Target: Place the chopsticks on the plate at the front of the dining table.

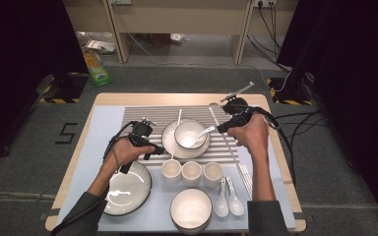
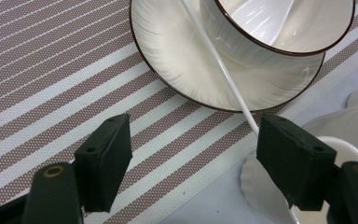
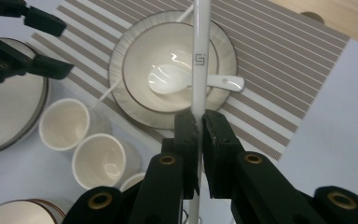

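Right claw [image 3: 199, 126] of mine pinches one white chopstick [image 3: 200, 56], held above the bowl [image 3: 137, 70] where a spoon [image 3: 177, 80] already lies. Left claw [image 2: 193, 154] is wide open over the mat [image 2: 51, 70], near what seems the second chopstick [image 2: 223, 70] leaning on the plate [image 2: 168, 51], so both are not laid yet.

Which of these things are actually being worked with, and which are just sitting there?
In the job: right gripper, jaws shut on a white chopstick; left gripper, jaws open beside a second chopstick lying across the small plate.
Lying about: three cups, two spoons, front bowl, large plate.
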A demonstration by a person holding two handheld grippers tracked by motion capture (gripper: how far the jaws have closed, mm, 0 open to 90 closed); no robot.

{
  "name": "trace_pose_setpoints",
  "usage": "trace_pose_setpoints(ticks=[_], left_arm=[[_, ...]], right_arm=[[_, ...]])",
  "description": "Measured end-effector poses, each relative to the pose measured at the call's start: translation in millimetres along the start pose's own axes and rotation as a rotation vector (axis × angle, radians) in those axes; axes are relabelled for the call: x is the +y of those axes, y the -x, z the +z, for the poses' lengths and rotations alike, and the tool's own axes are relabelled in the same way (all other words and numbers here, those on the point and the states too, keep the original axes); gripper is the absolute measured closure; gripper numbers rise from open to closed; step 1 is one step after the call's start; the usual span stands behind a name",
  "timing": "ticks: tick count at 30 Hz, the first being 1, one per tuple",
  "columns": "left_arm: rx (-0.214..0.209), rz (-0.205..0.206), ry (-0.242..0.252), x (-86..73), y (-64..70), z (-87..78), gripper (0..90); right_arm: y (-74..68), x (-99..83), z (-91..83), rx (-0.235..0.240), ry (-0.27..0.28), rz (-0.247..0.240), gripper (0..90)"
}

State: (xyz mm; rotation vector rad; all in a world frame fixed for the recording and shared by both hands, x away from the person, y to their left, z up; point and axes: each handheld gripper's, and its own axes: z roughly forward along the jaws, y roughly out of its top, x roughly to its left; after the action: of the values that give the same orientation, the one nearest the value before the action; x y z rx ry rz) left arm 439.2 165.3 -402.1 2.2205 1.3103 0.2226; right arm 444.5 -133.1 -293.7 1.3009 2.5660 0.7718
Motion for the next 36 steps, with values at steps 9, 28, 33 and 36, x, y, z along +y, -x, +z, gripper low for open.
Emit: trace_pose_setpoints(ticks=[9,28,33,36], left_arm=[[-0.015,-0.001,0.009,-1.7,-0.6,-4.2,26.0],[-0.046,0.006,0.038,-0.6,4.1,-15.6,26.0],[-0.072,0.007,0.055,1.6,7.1,-22.8,26.0],[-0.091,0.005,0.064,2.7,9.1,-25.2,26.1]], right_arm=[[-23.0,23.4,11.6,0.044,0.017,-0.031,84.5],[-66.4,65.5,36.6,0.137,0.042,-0.073,84.5],[-75.7,74.6,44.4,0.162,0.047,-0.079,84.5],[-80.3,79.2,48.4,0.172,0.049,-0.077,84.5]])
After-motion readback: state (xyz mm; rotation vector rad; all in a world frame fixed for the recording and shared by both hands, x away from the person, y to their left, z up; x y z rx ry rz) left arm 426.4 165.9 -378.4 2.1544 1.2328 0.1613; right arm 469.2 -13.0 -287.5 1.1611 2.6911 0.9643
